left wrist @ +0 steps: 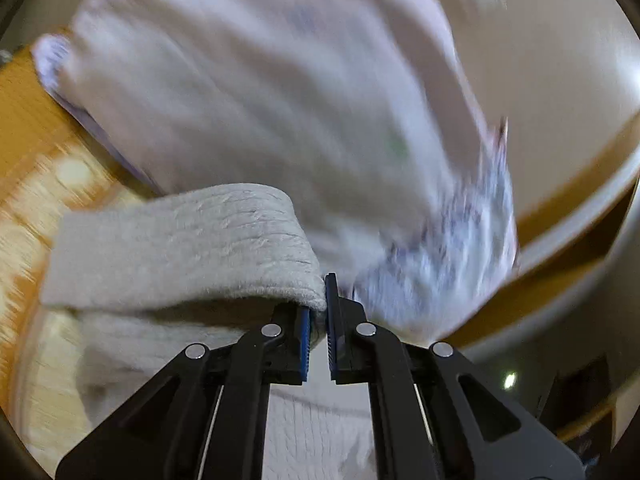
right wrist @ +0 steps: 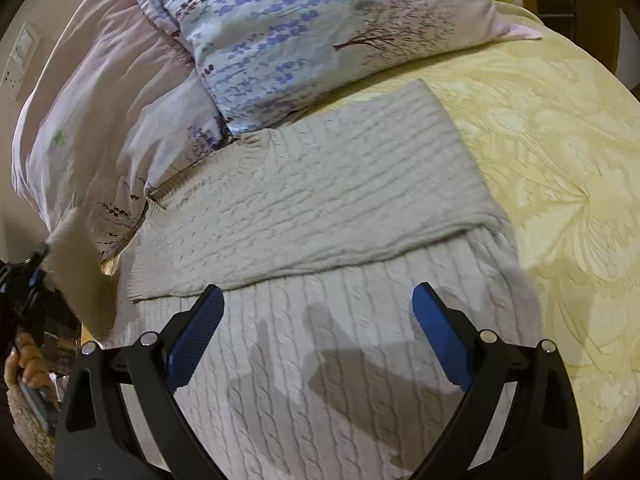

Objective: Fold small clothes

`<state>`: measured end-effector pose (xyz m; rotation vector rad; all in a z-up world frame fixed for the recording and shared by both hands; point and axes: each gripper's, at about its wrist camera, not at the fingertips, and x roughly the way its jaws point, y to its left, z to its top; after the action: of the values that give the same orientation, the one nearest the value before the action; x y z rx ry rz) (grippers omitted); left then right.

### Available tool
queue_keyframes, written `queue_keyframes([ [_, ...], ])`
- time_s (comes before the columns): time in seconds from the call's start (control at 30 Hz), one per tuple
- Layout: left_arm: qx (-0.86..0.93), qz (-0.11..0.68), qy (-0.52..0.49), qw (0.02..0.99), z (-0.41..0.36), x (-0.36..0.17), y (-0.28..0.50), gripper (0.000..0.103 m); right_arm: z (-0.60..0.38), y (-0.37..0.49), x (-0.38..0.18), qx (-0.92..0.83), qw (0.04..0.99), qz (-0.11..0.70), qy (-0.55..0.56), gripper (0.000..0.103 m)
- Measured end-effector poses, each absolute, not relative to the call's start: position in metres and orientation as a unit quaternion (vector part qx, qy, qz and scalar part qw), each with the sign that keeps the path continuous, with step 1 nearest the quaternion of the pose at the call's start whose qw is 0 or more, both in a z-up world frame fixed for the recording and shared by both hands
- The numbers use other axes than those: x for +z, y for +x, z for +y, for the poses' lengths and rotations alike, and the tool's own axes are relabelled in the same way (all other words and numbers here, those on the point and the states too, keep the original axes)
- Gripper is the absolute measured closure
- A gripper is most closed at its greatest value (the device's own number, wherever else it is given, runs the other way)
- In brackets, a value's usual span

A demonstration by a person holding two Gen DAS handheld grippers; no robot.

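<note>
A grey cable-knit sweater (right wrist: 320, 200) lies on the bed, its upper part folded over the lower part. My right gripper (right wrist: 318, 320) hovers just above the sweater's lower part, open and empty. My left gripper (left wrist: 319, 316) is shut on a grey knit sleeve (left wrist: 180, 252) of the sweater, which is lifted and draped over to the left. The left gripper also shows at the left edge of the right wrist view (right wrist: 34, 276), beside the bed, with the raised sleeve (right wrist: 76, 264) above it.
A floral pillow (right wrist: 320, 28) and a pinkish duvet (right wrist: 100, 112) lie against the sweater's far side. The yellow patterned bedspread (right wrist: 560, 168) extends to the right. The left wrist view is motion-blurred, with the pillow and duvet (left wrist: 260, 80) close ahead.
</note>
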<state>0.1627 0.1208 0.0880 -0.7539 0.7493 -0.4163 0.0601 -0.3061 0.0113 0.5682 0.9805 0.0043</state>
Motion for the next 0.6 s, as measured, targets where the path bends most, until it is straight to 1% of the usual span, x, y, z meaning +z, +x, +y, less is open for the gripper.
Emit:
queue_keyframes([
  [0.2, -0.226, 0.445, -0.233, 0.835, 0.029, 0.040, 0.158, 0.097, -0.317, 0.050, 0.011, -0.005, 0.842, 0.465, 0.273, 0.008],
  [0.33, -0.222, 0.488, -0.189, 0.823, 0.011, 0.014, 0.153, 0.097, -0.308, 0.055, 0.019, 0.012, 0.849, 0.464, 0.253, 0.008],
  [0.37, -0.223, 0.492, -0.191, 0.820, 0.012, 0.012, 0.153, 0.096, -0.301, 0.059, 0.025, 0.025, 0.855, 0.460, 0.237, 0.010],
  [0.43, -0.232, 0.493, -0.194, 0.815, 0.020, 0.015, 0.148, 0.081, -0.288, 0.066, 0.035, 0.045, 0.865, 0.454, 0.211, 0.014],
  [0.47, -0.235, 0.493, -0.193, 0.815, 0.025, 0.019, 0.144, 0.052, -0.277, 0.071, 0.042, 0.064, 0.871, 0.447, 0.190, 0.018],
  [0.5, -0.231, 0.488, -0.189, 0.820, 0.031, 0.024, 0.138, 0.030, -0.263, 0.077, 0.050, 0.087, 0.878, 0.439, 0.168, 0.023],
  [0.53, -0.225, 0.469, -0.182, 0.835, 0.041, 0.033, 0.129, 0.026, -0.252, 0.081, 0.056, 0.105, 0.883, 0.432, 0.149, 0.025],
  [0.6, -0.221, 0.446, -0.163, 0.852, 0.055, 0.047, 0.117, 0.026, -0.227, 0.088, 0.067, 0.139, 0.891, 0.418, 0.112, 0.032],
])
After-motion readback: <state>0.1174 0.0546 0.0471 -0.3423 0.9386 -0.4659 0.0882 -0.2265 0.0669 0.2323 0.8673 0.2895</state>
